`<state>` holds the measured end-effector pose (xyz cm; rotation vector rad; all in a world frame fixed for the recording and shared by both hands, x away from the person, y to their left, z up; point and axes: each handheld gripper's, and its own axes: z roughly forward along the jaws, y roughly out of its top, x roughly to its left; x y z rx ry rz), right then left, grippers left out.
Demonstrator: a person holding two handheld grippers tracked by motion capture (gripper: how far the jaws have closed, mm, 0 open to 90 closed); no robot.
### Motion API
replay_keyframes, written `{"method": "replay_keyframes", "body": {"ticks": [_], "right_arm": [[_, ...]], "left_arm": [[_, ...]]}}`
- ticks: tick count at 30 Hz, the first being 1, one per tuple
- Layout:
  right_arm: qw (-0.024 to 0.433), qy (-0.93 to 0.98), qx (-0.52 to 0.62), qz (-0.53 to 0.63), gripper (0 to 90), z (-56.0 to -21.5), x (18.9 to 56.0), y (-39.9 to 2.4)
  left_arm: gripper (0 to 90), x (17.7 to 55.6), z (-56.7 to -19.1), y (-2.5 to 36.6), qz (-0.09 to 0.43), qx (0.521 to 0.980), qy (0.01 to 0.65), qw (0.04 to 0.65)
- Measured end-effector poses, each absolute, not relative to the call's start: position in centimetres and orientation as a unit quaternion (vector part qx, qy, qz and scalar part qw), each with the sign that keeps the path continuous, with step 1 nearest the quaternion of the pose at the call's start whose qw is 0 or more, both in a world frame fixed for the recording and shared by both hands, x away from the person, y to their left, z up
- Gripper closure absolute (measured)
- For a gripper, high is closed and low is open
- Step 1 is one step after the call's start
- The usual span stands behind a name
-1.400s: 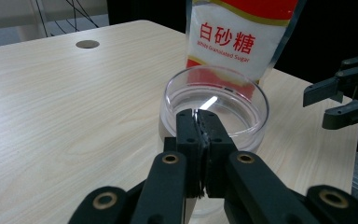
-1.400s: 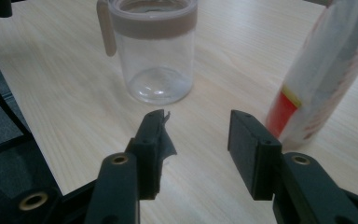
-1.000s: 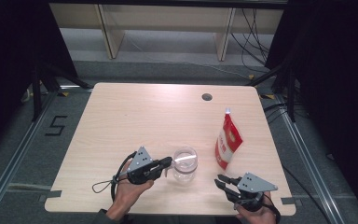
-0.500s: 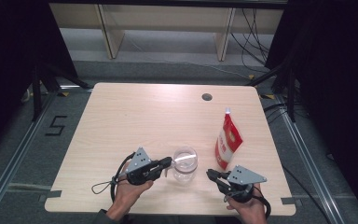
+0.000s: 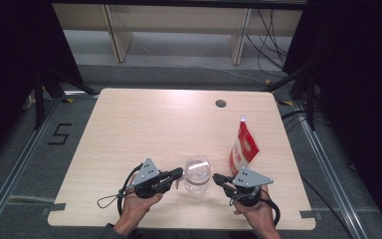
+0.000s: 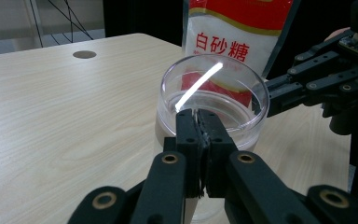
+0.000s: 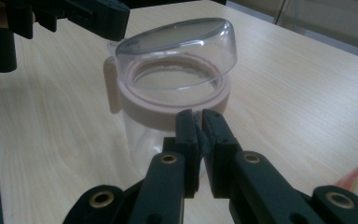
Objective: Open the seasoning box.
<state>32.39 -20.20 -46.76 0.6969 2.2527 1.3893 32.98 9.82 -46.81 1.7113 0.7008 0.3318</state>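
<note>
A clear jar [image 5: 197,175] with a pinkish collar and a raised transparent lid [image 7: 177,51] is flanked by both tools. The left gripper [image 5: 179,174], jaws pressed together with nothing between them, is set against the jar's side, apparently as a brace. The right gripper [image 5: 217,178], its jaws just brought together on nothing, is held just short of the jar. A sugar pouch [image 5: 243,147] is kept just beyond it, likely for pouring.

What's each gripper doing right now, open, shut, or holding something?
Left gripper: fingers shut, holding nothing, tips at the clear jar.
Right gripper: fingers shut, empty, just short of the jar.
</note>
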Motion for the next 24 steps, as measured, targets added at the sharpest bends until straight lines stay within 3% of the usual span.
{"method": "replay_keyframes", "body": {"ticks": [17,24], "right_arm": [[0.2,0.803,0.24,0.509,85.9,-46.09,33.41,-19.42],[0.201,0.799,0.243,0.512,85.8,-46.02,33.27,-19.19]], "left_arm": [[87.8,33.0,-46.82,9.87,0.132,0.732,0.311,0.592],[70.2,33.04,-46.58,10.15,0.123,0.73,0.316,0.594]]}}
